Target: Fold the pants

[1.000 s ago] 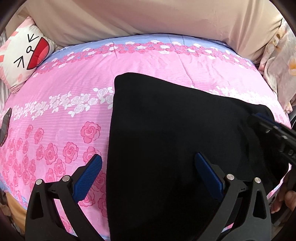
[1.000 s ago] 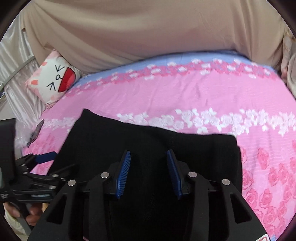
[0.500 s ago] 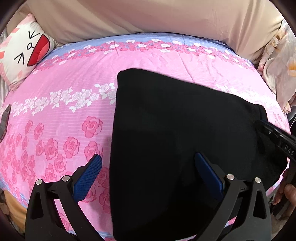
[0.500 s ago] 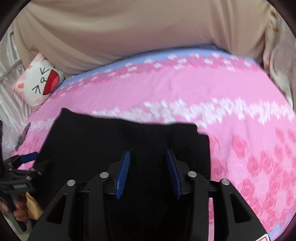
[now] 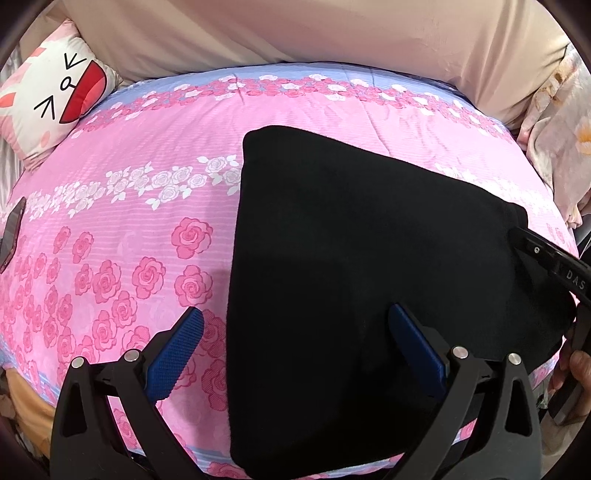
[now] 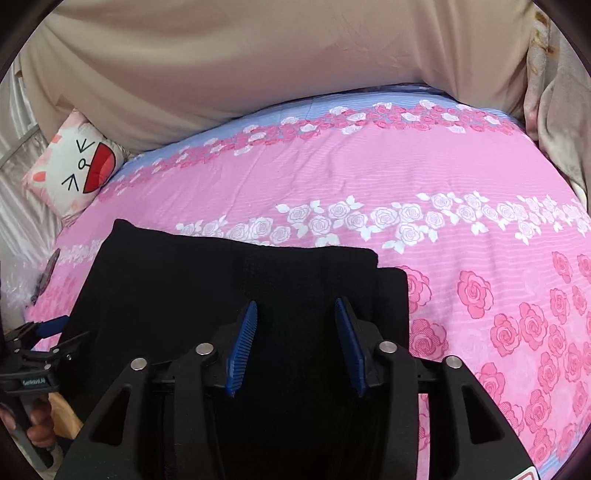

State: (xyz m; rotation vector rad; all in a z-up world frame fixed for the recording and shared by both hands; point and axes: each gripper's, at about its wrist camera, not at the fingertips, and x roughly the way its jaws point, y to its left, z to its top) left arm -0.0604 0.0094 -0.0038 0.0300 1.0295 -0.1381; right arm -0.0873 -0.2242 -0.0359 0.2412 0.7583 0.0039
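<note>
Black folded pants (image 5: 351, 240) lie flat on a pink rose-print bedspread (image 5: 129, 221), near its front edge. My left gripper (image 5: 295, 314) hangs open and wide over the pants' left edge, one blue pad above the bedspread, the other above the black cloth. In the right wrist view the pants (image 6: 221, 277) fill the lower left. My right gripper (image 6: 296, 304) hovers over their right part. Its jaws are opening, and only flat cloth shows below the gap, with nothing pinched. Each gripper appears at the edge of the other's view: right gripper (image 5: 546, 266), left gripper (image 6: 40, 332).
A cartoon-face cushion (image 5: 55, 103) lies at the bed's far left. A beige sheet (image 5: 332, 33) rises behind the bed and floral cloth (image 5: 561, 129) lies at the right. A dark flat object (image 5: 11, 236) rests on the bed's left edge. The person's hands (image 6: 37, 424) hold the gripper handles.
The right gripper's blue pads have drawn a little further apart, and the pants have slid left in its view. The left wrist view is almost the same.
</note>
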